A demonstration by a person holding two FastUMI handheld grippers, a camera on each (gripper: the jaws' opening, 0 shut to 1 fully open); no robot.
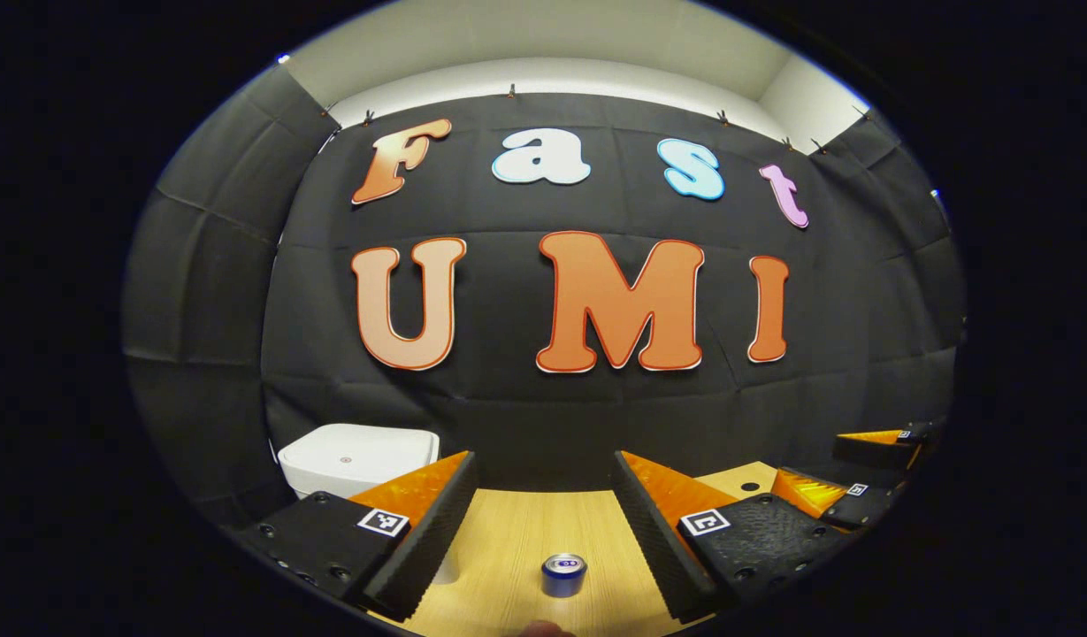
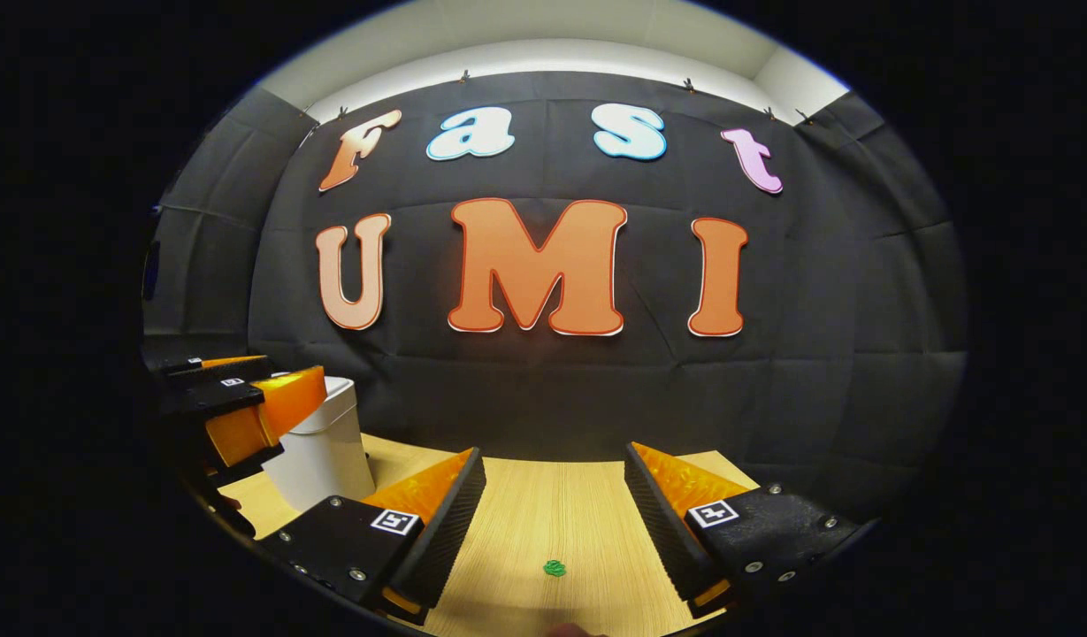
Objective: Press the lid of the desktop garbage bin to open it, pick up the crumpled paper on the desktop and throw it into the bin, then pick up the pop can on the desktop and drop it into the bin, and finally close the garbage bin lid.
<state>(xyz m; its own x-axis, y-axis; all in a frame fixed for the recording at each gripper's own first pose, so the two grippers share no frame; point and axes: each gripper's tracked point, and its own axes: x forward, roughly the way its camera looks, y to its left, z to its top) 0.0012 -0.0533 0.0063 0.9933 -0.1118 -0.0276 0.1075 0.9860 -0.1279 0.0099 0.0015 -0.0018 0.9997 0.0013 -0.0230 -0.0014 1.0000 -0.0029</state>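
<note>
you can read no words or numbers here; the square coded tags [image 1: 383, 521] on your left hand-held gripper [image 1: 543, 504] carry only patterns.

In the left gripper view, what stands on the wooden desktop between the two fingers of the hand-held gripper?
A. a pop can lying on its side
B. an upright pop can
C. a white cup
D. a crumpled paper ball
B: the pop can stands upright on the desktop, its round top facing up, in the gap between the open fingers of the left hand-held gripper, touching neither.
</note>
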